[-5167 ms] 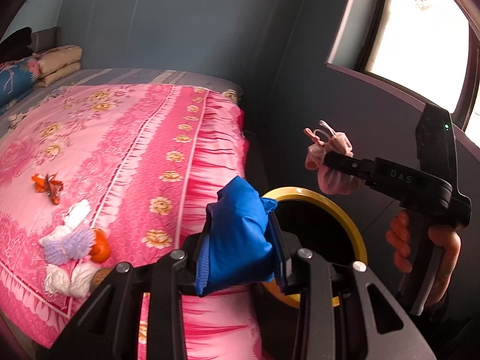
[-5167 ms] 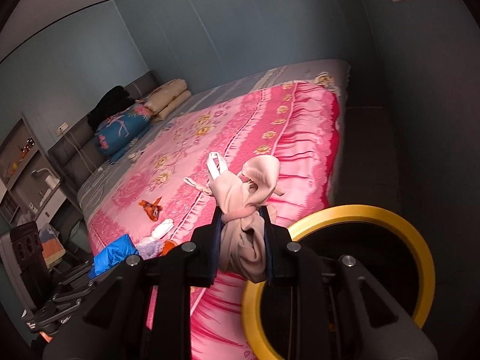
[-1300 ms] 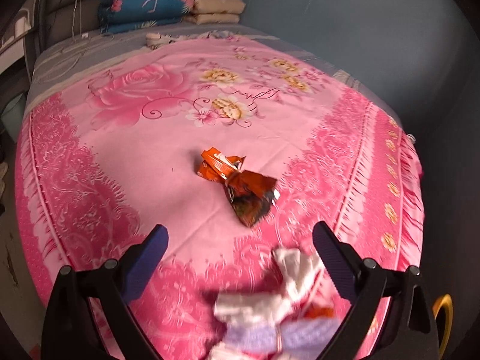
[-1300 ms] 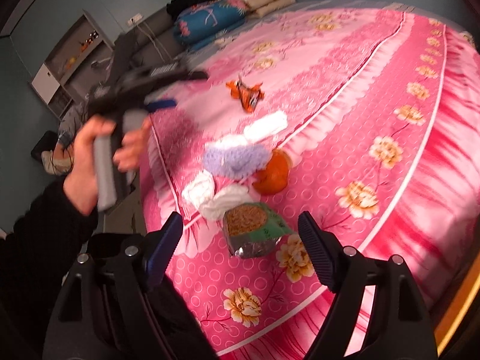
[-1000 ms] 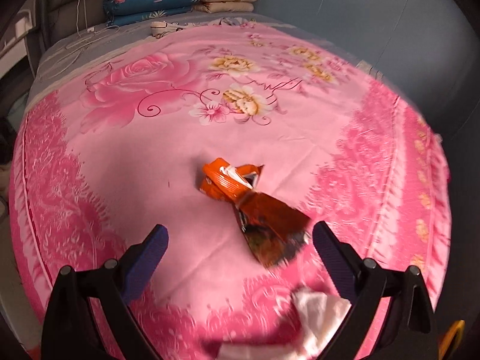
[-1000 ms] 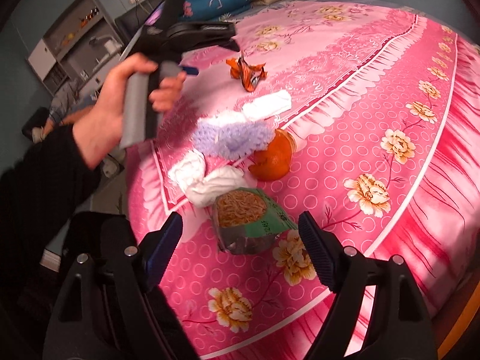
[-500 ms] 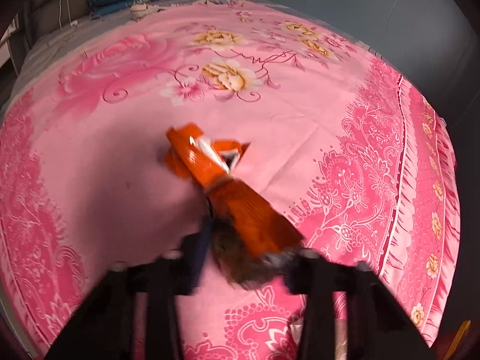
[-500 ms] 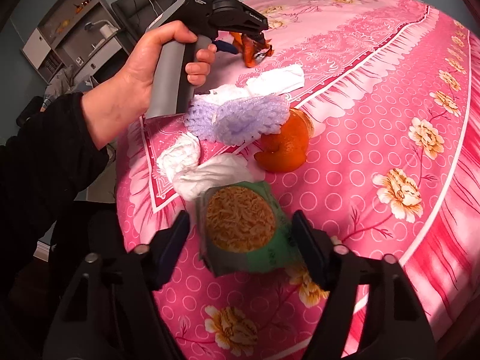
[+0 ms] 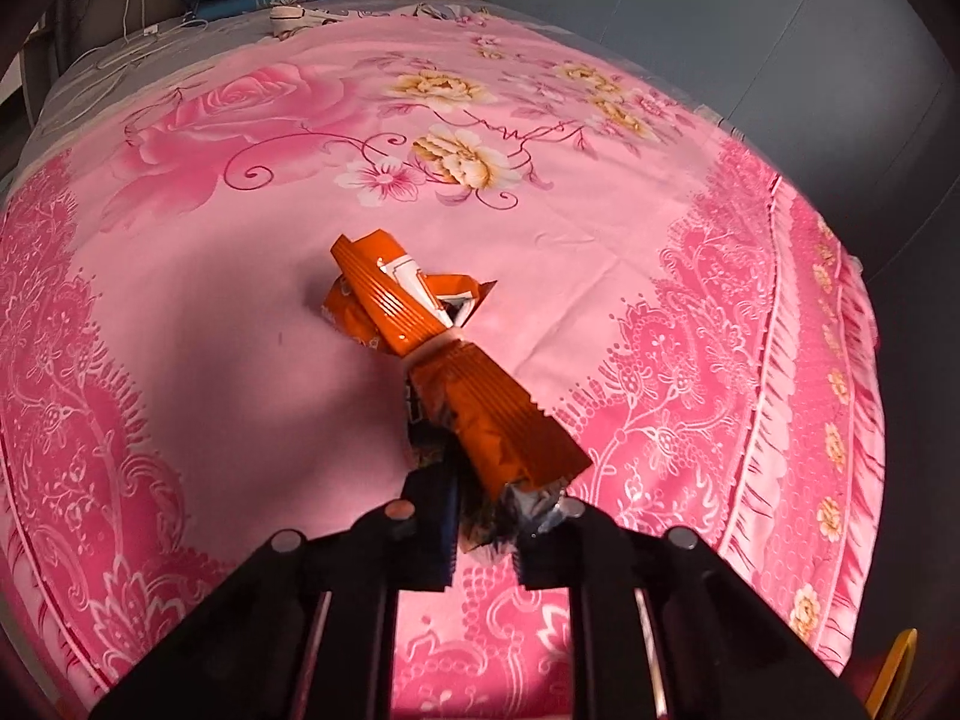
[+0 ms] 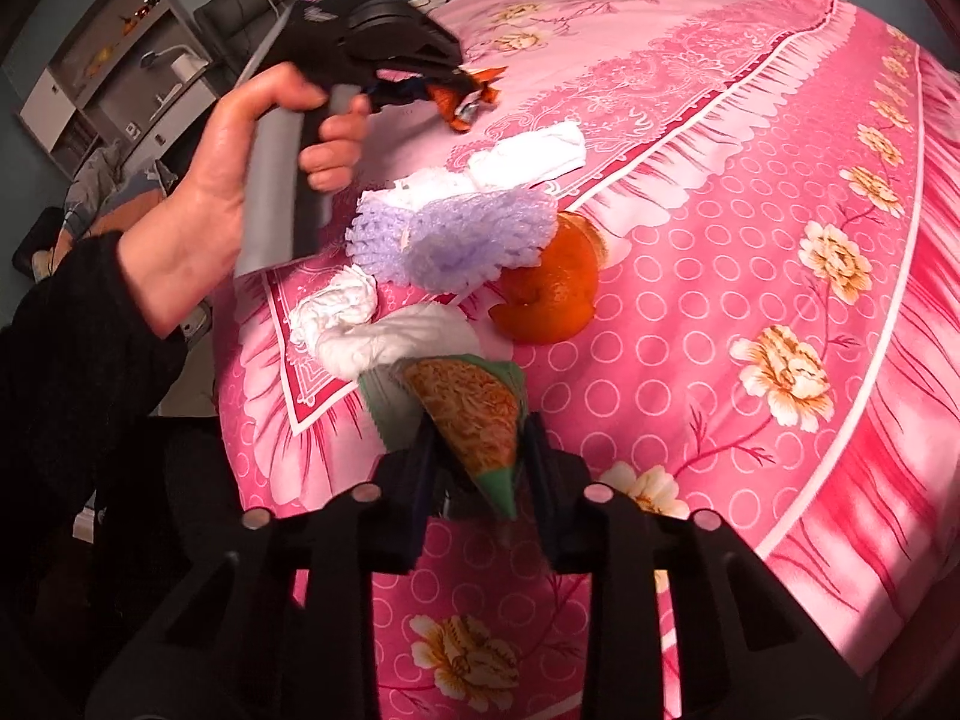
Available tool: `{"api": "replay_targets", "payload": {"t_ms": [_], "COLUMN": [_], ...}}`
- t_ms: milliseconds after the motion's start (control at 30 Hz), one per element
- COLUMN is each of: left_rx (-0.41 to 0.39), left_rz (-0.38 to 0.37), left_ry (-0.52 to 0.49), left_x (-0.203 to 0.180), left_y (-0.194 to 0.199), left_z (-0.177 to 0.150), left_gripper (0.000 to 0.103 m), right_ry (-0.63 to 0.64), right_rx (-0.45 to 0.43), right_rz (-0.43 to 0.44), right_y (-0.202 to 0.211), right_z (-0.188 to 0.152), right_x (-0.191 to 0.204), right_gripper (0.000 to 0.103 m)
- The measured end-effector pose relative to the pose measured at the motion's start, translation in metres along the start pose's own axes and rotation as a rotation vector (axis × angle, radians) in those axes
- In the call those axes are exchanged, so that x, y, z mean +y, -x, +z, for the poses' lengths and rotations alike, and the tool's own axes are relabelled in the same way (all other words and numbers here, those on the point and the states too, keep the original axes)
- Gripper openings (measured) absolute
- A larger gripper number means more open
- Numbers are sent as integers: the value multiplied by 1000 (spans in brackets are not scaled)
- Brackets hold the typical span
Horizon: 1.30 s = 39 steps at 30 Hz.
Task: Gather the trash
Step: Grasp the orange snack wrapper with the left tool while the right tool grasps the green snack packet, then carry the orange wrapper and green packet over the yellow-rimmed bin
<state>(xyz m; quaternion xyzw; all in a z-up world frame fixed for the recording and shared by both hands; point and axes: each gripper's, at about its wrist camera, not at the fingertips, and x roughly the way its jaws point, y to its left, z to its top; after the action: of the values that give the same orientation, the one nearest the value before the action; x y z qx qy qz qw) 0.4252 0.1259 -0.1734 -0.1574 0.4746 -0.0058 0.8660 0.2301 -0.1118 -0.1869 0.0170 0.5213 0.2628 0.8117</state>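
Wrappers: both pieces of trash are now sitting between closed-in jaws, where a second ago each gripper was standing wide above its target.
Left gripper (image 9: 486, 531): it is clamping the near end of the orange snack wrapper (image 9: 456, 384), jaws fully closed on the crumpled foil; the far end is still lying on the pink bedspread (image 9: 252, 276).
Right gripper (image 10: 480, 480): its jaws are closing on the green noodle packet (image 10: 468, 414), which is folding into a cone between the pads and already looking pinched.
Left hand (image 10: 240, 198): seen from the right wrist view, it is holding its tool over the far wrapper, sleeve dark.
Remaining litter: white tissue wads (image 10: 372, 330), a purple foam net (image 10: 450, 240) and an orange peel (image 10: 552, 294) are lying together just beyond the packet, untouched.
Bin: only a sliver of yellow rim (image 9: 894, 666) is showing at the bed's lower right edge.
Meaning for the task: both picks are looking secured, so lifting and carrying to the bin is likely coming next; several more trips are probably needed.
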Motion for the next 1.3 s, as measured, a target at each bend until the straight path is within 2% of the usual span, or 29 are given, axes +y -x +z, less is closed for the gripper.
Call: {"api": "replay_targets", "payload": {"t_ms": [433, 900, 1300], "left_rx": [-72, -148, -165], "left_rz": [-39, -52, -99], "left_ry": [52, -13, -35], "left_x": [23, 20, 2], "left_y": [70, 152, 187], "left_z": [-26, -75, -121], "left_gripper": [12, 12, 12], "right_ry": [7, -6, -27], "right_rx": [-46, -125, -186], "right_rz": [13, 10, -6], "right_y": [45, 99, 132], "right_z": [-12, -29, -39], "right_x": [8, 14, 13], "right_gripper": [24, 24, 24]}}
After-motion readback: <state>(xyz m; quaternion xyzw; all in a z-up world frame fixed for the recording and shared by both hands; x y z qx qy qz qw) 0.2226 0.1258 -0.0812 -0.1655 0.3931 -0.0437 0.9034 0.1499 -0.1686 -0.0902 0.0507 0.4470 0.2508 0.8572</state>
